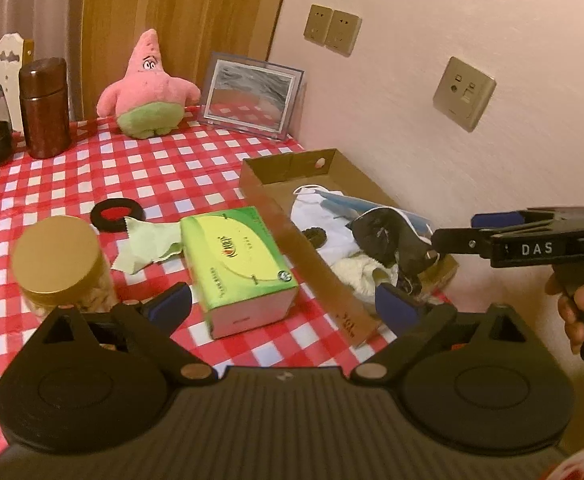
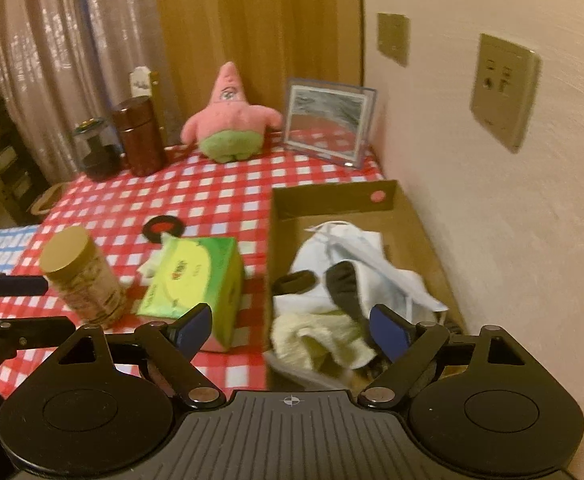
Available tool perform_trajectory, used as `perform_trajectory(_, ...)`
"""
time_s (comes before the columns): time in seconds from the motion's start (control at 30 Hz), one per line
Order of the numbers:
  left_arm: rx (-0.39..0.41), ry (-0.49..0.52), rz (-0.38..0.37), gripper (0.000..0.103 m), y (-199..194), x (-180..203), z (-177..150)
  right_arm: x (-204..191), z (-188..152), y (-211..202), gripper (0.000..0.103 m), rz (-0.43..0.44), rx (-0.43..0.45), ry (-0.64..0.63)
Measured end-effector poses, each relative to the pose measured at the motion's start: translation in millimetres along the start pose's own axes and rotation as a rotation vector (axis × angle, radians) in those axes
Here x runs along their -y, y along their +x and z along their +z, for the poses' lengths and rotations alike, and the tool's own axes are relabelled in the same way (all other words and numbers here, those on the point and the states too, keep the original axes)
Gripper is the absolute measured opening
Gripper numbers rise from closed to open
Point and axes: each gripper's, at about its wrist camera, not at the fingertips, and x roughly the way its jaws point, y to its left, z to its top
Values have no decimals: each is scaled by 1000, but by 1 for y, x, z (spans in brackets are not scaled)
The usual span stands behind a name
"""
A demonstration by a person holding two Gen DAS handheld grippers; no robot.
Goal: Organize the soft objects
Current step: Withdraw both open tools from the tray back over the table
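Over the near end of the cardboard box (image 2: 332, 196) the right gripper (image 2: 292, 330) hangs with its blue-padded jaws spread wide and nothing between them; a cream towel (image 2: 316, 336) lies just under the gap. From the left wrist view its body reaches in level from the right, a hand (image 1: 580, 300) on the trigger grip, and the white letters "DAS" read on its side.

Above the checked tablecloth (image 1: 131, 168) the left gripper (image 1: 283, 304) is likewise spread — empty, straddling the green tissue box (image 1: 239, 264) and the box's near wall. Printing on the tissue box is too blurred to read.

Inside the cardboard box sit the soft things: white cloth (image 2: 344, 248), a black sock-like piece (image 2: 344, 284) and the towel. A pink star plush (image 1: 147, 88) stands at the far table edge — well apart from the box, beside a framed picture (image 1: 251, 96).
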Motion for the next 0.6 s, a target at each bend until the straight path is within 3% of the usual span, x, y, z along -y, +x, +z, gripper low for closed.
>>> perform_trajectory(0.27,3,77,0,97,-34,-34,14,-27,17,13,86,70,-25,-86)
perform_trajectory(0.6,-18,250,10,97,-55,-102,58,-72,55,54,86,202,-72,-366)
